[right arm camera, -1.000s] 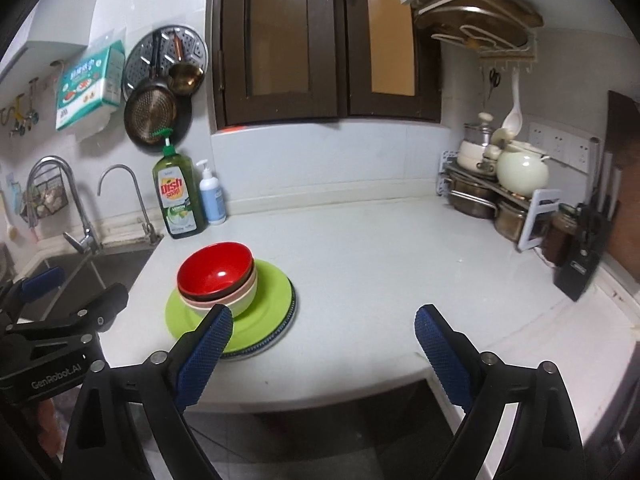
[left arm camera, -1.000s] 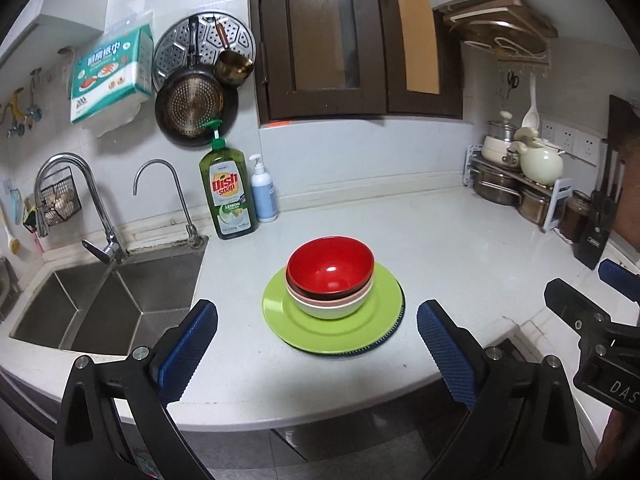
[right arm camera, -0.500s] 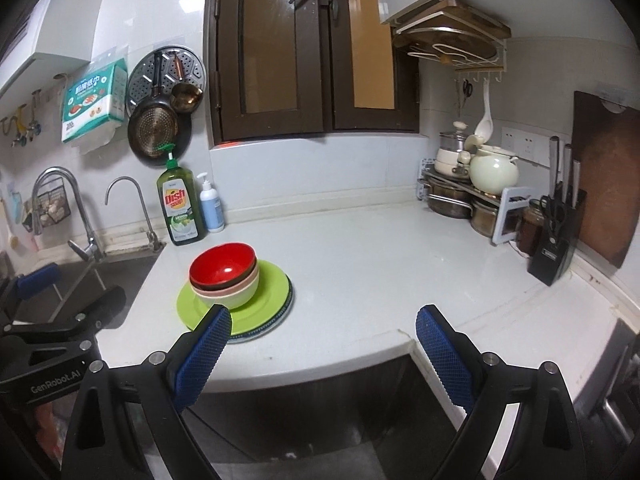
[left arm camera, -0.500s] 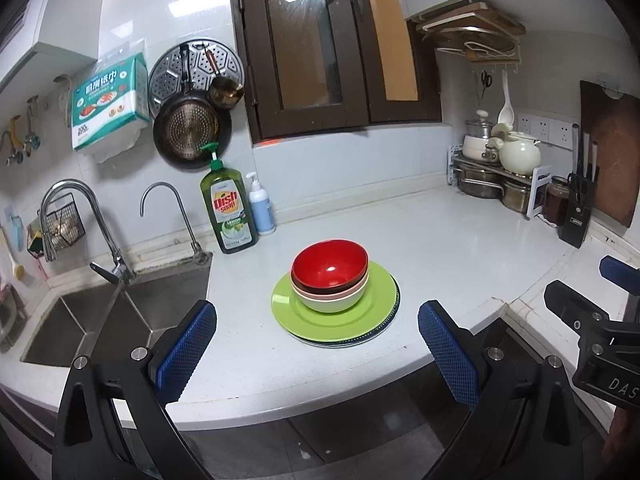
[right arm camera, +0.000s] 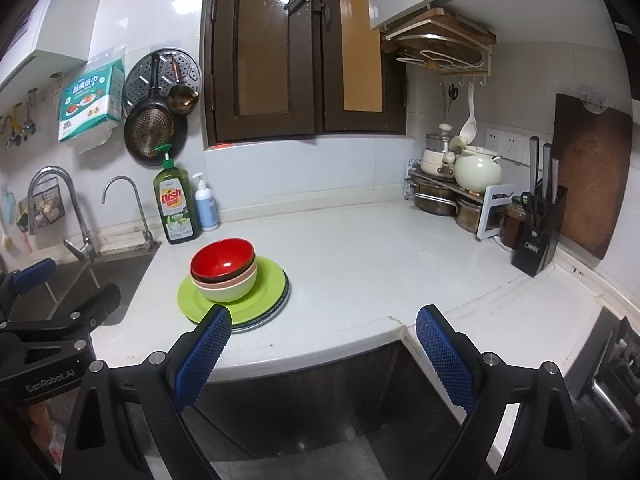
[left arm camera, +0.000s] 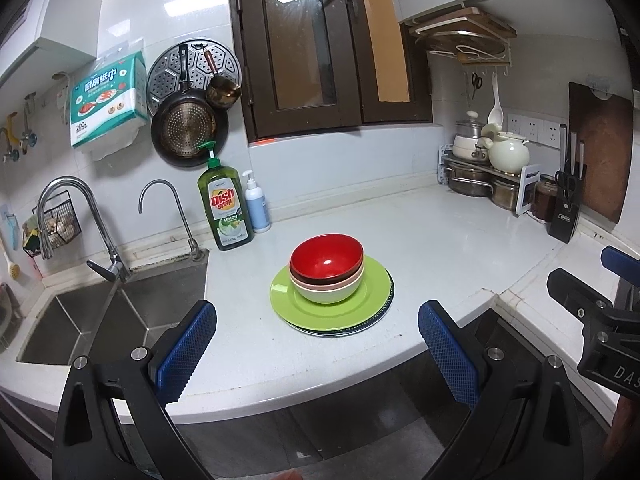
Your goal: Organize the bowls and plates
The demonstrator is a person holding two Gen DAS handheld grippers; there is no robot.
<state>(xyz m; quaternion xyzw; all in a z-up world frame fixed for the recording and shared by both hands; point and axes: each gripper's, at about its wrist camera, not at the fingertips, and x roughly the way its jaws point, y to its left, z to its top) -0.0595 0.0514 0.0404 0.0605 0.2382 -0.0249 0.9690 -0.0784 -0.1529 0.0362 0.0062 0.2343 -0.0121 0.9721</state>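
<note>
A red bowl (left arm camera: 326, 261) sits nested on top of a pink and a pale green bowl (left arm camera: 332, 293), all on a stack of plates with a green plate (left arm camera: 372, 300) on top, on the white counter (left arm camera: 440, 248). The stack also shows in the right wrist view (right arm camera: 224, 264). My left gripper (left arm camera: 318, 350) is open and empty, held back from the counter's front edge. My right gripper (right arm camera: 322, 354) is open and empty, also off the counter, to the right of the stack.
A sink (left arm camera: 100, 320) with two taps lies left of the stack. A dish soap bottle (left arm camera: 226, 208) and a pump bottle (left arm camera: 256, 204) stand at the wall. Pots on a rack (right arm camera: 452, 196), a knife block (right arm camera: 538, 236) and a cutting board (right arm camera: 592, 176) fill the right corner.
Both grippers have drawn back and risen away from the counter, so the stack looks smaller and farther. Both stay open. The bowls and plates have not moved.
</note>
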